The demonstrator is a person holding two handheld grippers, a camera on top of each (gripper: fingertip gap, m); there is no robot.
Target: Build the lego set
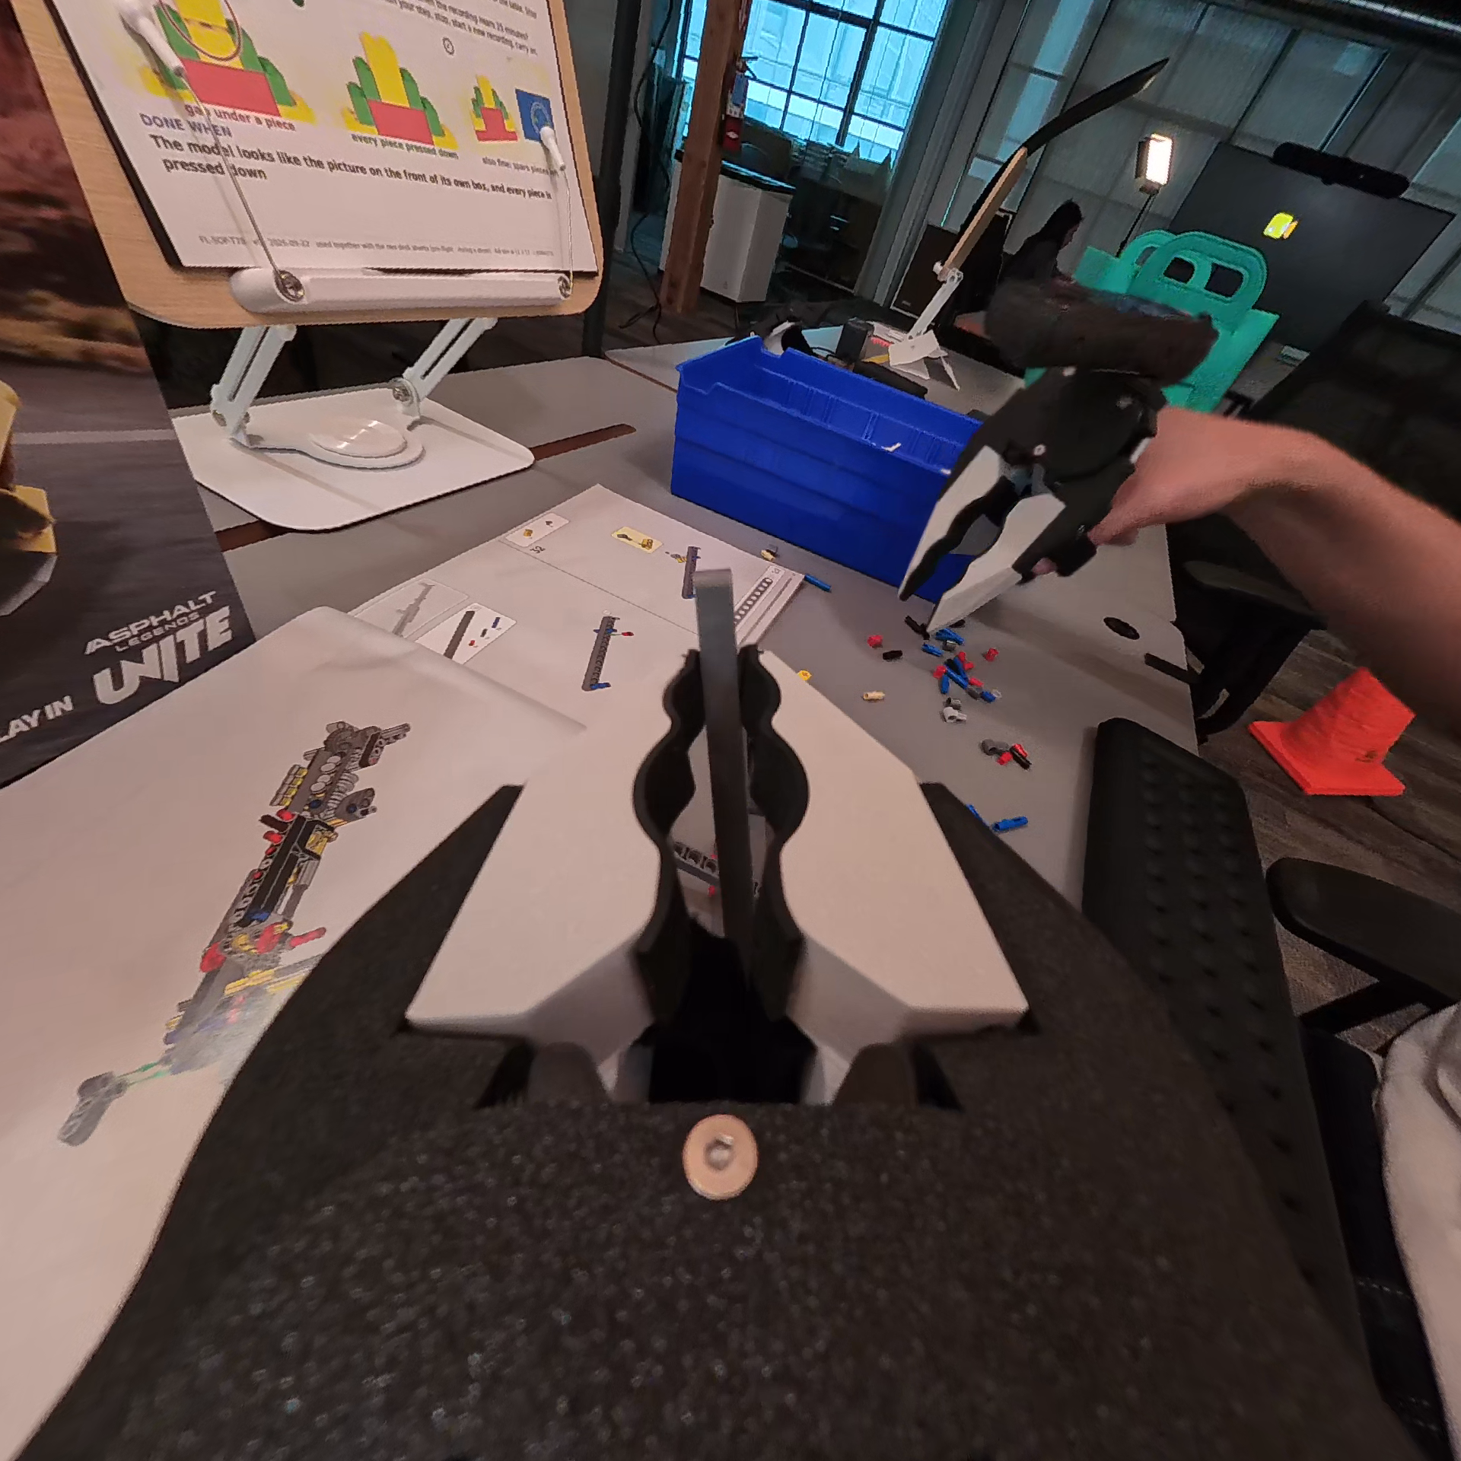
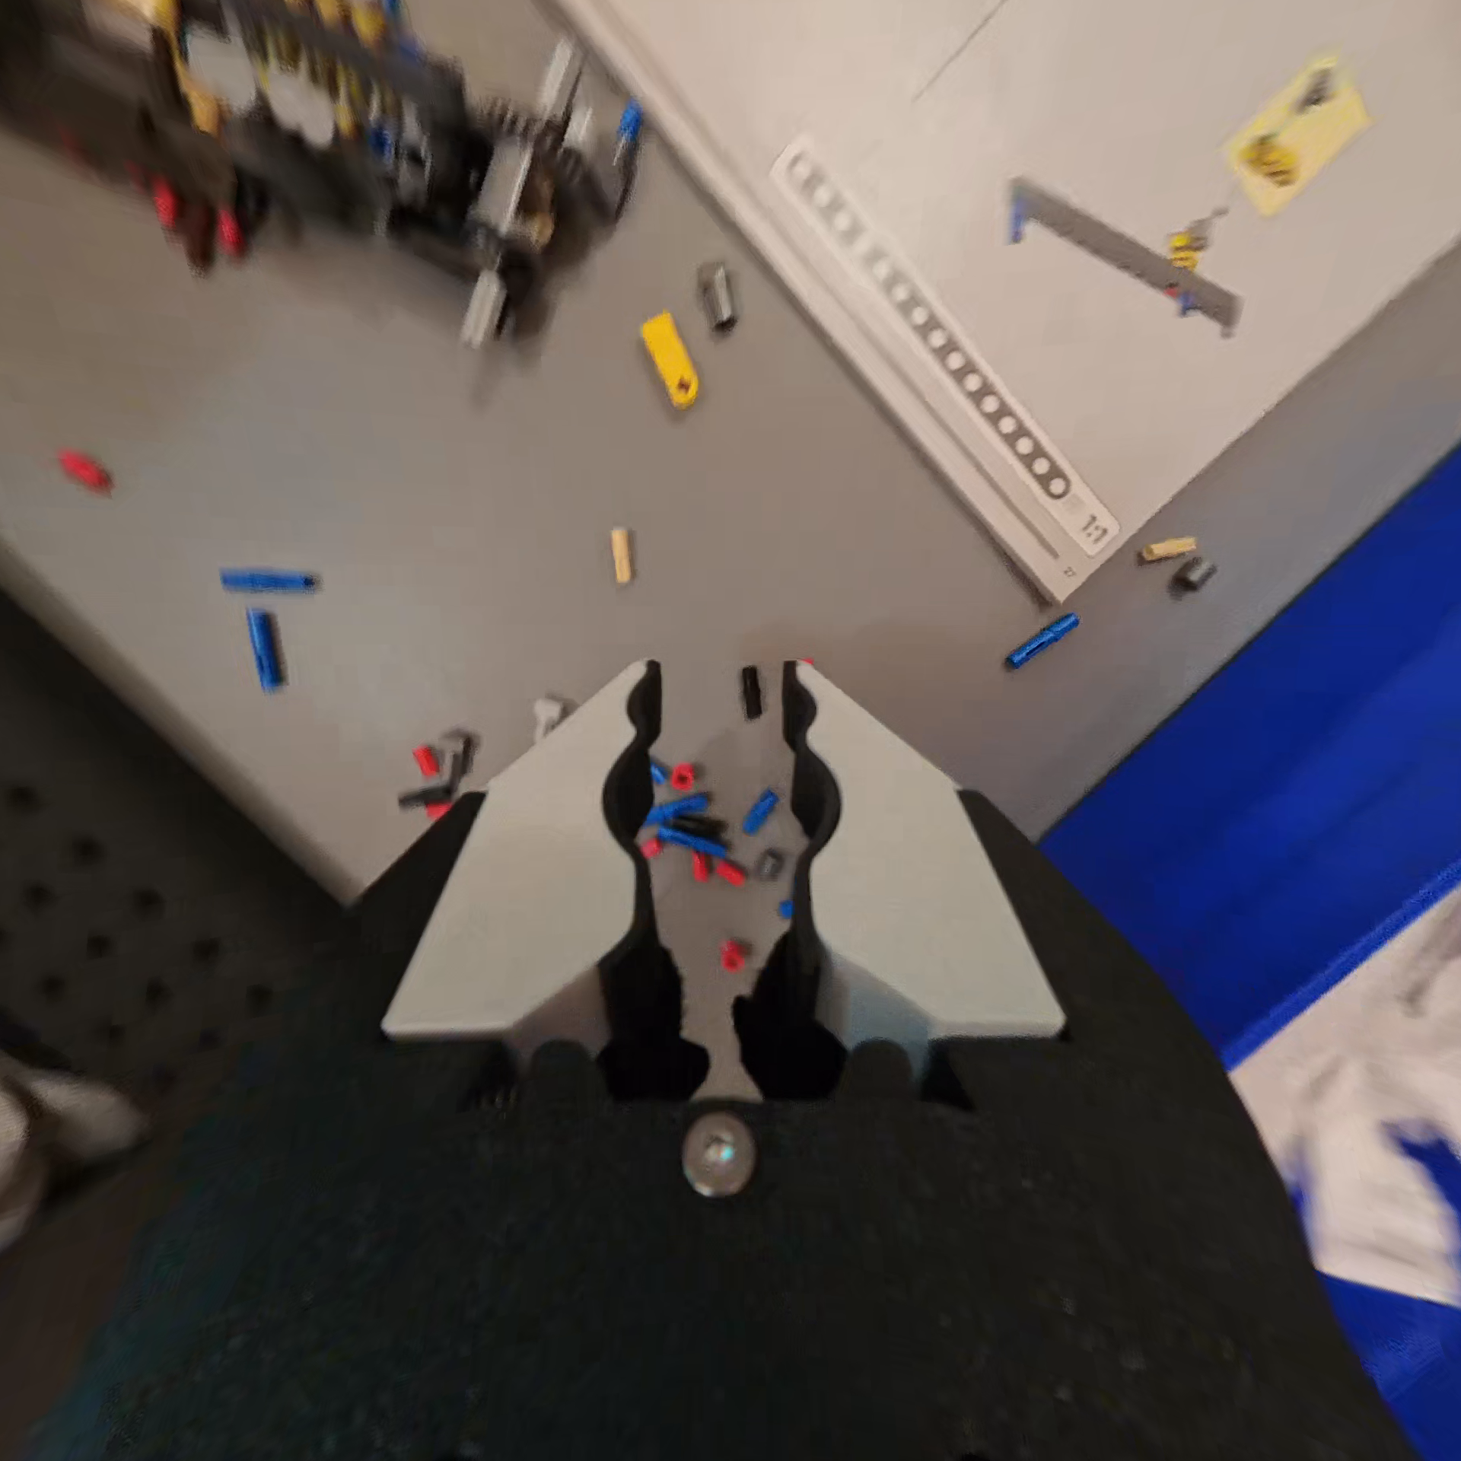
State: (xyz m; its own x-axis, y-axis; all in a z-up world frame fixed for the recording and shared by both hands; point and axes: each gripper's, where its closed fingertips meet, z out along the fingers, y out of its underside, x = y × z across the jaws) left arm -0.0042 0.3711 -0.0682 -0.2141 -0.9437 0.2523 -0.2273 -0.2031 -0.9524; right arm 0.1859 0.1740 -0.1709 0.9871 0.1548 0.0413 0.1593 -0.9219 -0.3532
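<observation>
Two grippers: my L gripper (image 1: 719,672) clamped a dark beam (image 1: 723,751) upright; R gripper (image 2: 719,672) hung part-open over pins (image 2: 688,822), blue bin (image 2: 1265,790) edge near its right side.

Dark beam (image 1: 723,759) upright; pins (image 2: 696,830) scattered
</observation>
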